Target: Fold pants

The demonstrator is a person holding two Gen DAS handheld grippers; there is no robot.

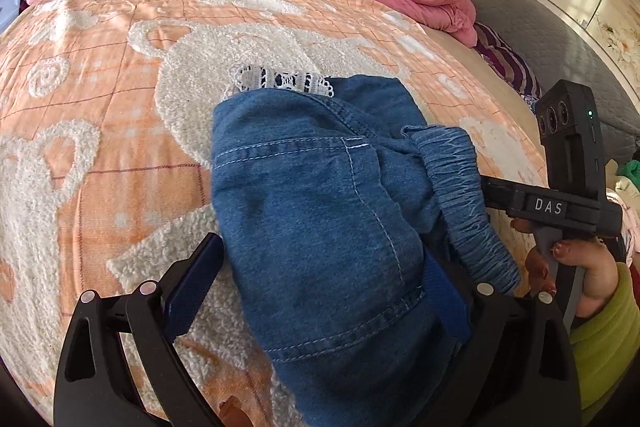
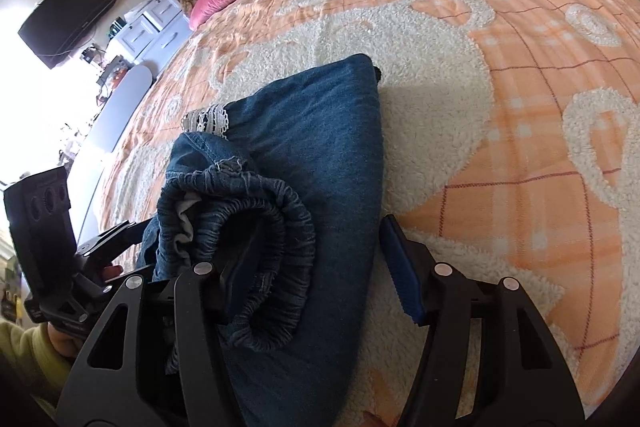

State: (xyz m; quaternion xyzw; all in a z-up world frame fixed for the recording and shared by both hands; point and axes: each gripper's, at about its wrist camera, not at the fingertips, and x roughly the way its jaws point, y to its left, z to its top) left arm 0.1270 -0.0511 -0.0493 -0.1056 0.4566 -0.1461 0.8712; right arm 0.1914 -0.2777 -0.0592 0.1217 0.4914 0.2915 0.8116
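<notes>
On the bed's blanket [image 1: 100, 75] we keep the pants [image 1: 320, 207] folded, waistband [image 2: 256, 227] doubled; left tongs [image 1: 320, 291] and right tongs [image 2: 304, 287] gape wide astride it, gripping nothing, apparently steadying the bundle.

Both jaws spread wide: left gripper [image 1: 320, 291] points toward twelve o'clock, right gripper [image 2: 316, 291] likewise, side by side.

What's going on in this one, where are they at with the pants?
A person holds a gripper in each hand over blue denim pants lying folded into a compact bundle on an orange and white fleece blanket. Both the left gripper and the right gripper are open, with denim lying between their fingers. The gathered elastic waistband sits on top.
</notes>
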